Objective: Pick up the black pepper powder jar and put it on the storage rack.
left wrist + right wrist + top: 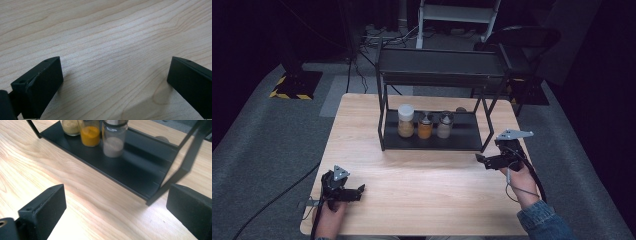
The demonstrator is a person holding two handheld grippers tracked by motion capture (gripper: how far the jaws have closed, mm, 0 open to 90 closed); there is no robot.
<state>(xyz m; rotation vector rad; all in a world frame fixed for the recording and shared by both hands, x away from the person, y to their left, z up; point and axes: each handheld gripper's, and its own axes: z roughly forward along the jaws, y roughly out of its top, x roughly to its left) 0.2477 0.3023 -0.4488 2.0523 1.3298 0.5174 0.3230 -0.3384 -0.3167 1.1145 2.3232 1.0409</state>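
Spice jar (113, 138) with pale powder, nearest the right gripper (486, 161), whose jaws stand wide and empty above the counter (422, 190). It stands upright, rightmost of 3, on the rack's lower shelf (140, 170). Glass: likely rigid, smooth, breakable, light; grasp mid-body below the metal cap. Left gripper (357, 190) wide, empty.

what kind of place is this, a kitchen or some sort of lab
Probably a lab or recording studio, not a kitchen: a lone wooden table stands on grey carpet with dark surroundings, cables trail across the floor, and hazard-striped tape marks a stand's base. The spice rack looks staged.
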